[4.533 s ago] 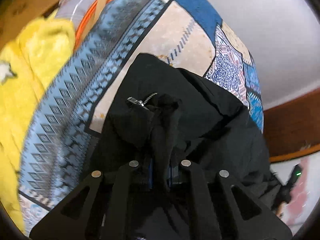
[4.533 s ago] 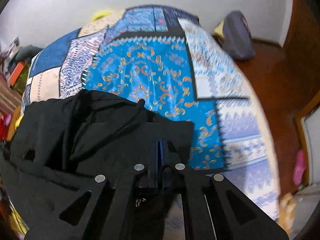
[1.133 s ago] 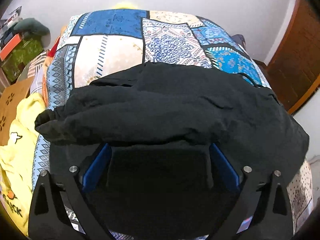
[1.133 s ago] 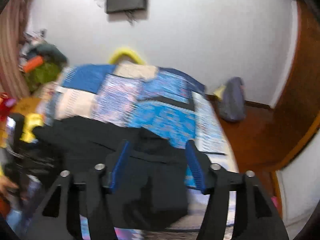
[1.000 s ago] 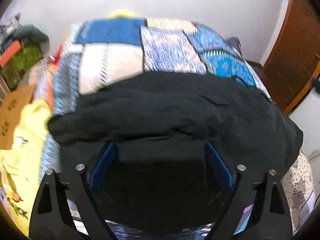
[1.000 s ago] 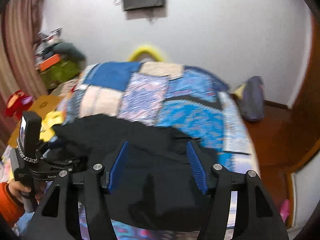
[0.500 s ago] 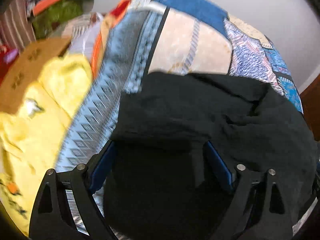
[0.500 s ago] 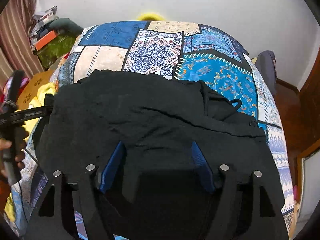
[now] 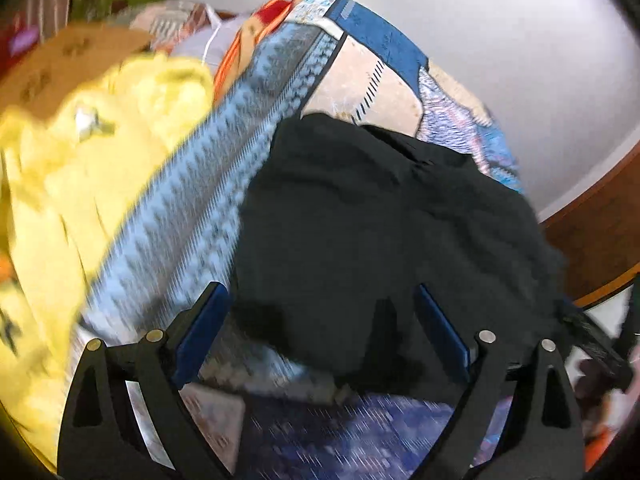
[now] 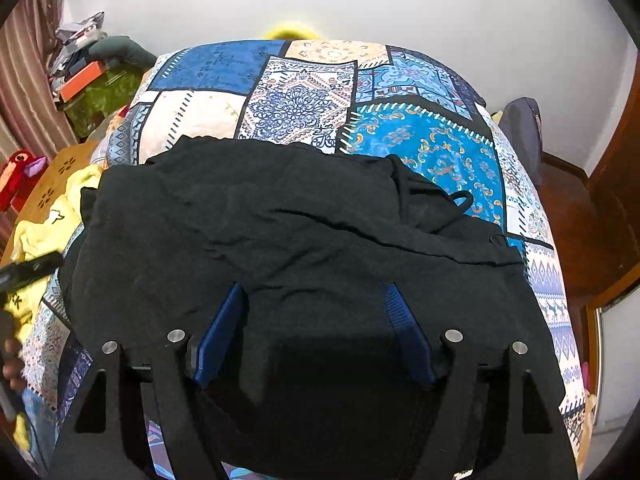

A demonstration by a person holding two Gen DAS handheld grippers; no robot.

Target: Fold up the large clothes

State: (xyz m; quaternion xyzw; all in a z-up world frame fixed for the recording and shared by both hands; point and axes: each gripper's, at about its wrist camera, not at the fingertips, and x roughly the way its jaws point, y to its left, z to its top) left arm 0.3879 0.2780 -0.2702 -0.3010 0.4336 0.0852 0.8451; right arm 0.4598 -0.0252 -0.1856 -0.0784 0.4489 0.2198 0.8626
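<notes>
A large black garment (image 10: 304, 240) lies folded and rumpled on the near part of a bed with a blue patchwork cover (image 10: 304, 96). It also shows in the left wrist view (image 9: 380, 220), which is blurred. My right gripper (image 10: 316, 300) is open and empty, just above the garment's near middle. My left gripper (image 9: 320, 304) is open and empty over the garment's near left corner, at the bed's left edge. The left gripper's black body shows at the left edge of the right wrist view.
Yellow clothing (image 9: 80, 168) lies heaped left of the bed, beside a brown cardboard box (image 9: 60, 64). More clutter (image 10: 92, 76) stands at the far left by the wall. A dark bag (image 10: 520, 132) sits on the wooden floor to the right of the bed.
Both grippers held the garment 4.5 s ago and have since let go and opened. In the last second the left gripper swung left to the bed's edge; the right came down over the garment.
</notes>
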